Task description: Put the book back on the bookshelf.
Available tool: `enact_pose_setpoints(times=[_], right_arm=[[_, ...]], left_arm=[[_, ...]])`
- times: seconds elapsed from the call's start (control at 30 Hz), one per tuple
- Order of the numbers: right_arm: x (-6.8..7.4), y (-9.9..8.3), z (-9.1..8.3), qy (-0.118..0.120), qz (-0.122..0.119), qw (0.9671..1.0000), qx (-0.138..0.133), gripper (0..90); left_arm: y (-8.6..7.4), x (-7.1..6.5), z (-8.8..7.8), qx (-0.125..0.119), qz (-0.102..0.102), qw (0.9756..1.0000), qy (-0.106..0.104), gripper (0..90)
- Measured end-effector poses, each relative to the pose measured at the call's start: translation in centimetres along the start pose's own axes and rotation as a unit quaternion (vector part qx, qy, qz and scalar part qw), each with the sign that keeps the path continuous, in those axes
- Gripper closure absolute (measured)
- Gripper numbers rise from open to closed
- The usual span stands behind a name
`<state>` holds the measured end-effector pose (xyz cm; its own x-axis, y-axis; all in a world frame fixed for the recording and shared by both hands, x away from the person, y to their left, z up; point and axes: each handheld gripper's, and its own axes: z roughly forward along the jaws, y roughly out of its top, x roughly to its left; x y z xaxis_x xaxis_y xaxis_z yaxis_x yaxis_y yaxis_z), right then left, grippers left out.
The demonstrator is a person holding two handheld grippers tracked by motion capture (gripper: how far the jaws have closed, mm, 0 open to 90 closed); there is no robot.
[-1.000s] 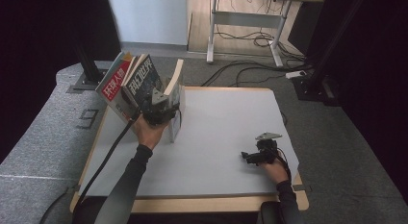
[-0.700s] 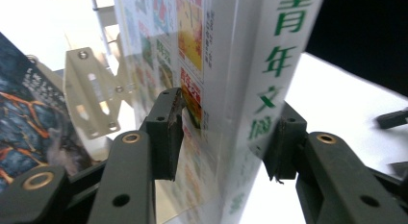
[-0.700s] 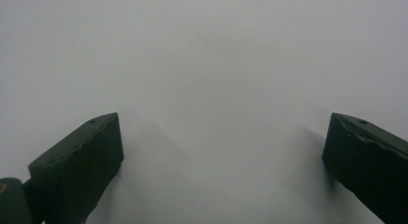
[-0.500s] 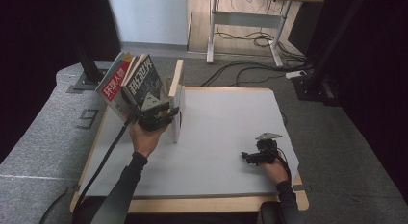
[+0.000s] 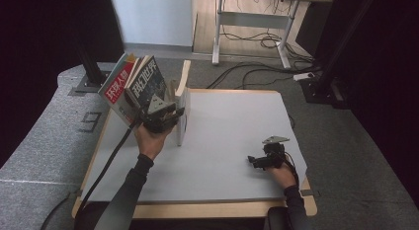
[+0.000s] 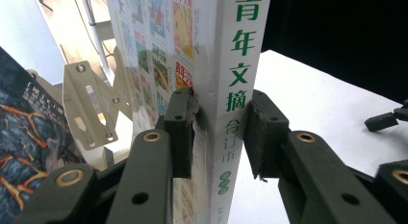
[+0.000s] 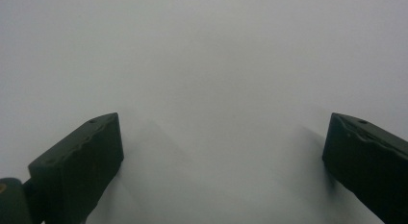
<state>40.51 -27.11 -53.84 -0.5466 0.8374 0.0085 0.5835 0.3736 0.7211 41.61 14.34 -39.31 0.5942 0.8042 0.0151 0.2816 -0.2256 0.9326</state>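
Two magazines (image 5: 132, 88) lean in a metal rack (image 6: 91, 106); a desk frame (image 5: 252, 22) stands beyond.

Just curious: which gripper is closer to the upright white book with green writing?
Left. The left gripper has its pads on the white book, one each side of its spine; the right gripper rests far off across the table.

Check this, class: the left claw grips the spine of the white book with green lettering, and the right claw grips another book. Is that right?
Not quite. The left claw does grip the white book by its spine, but the right claw grips nothing: the right gripper view shows its jaws wide apart over the bare white table.
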Motion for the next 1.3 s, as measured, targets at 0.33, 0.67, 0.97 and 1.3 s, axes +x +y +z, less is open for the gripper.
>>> enact_pose_setpoints(times=[0.33,0.67,0.97,1.3], right_arm=[[0.0,0.0,0.0,0.0,-0.001,1.0,0.0,0.0],[0.0,0.0,0.0,0.0,-0.001,1.0,0.0,0.0],[0.0,0.0,0.0,0.0,-0.001,1.0,0.0,0.0],[0.0,0.0,0.0,0.0,0.0,1.0,0.0,0.0]], left_arm=[[0.4,-0.7,1.2,0.003,0.009,1.0,-0.001,63.3],[0.3,-0.5,0.6,0.012,0.005,0.9999,0.001,59.6],[0.2,-0.7,0.4,0.015,0.016,0.9998,-0.001,43.7],[-0.2,-1.0,0.6,0.027,0.025,0.9993,-0.001,33.0]])
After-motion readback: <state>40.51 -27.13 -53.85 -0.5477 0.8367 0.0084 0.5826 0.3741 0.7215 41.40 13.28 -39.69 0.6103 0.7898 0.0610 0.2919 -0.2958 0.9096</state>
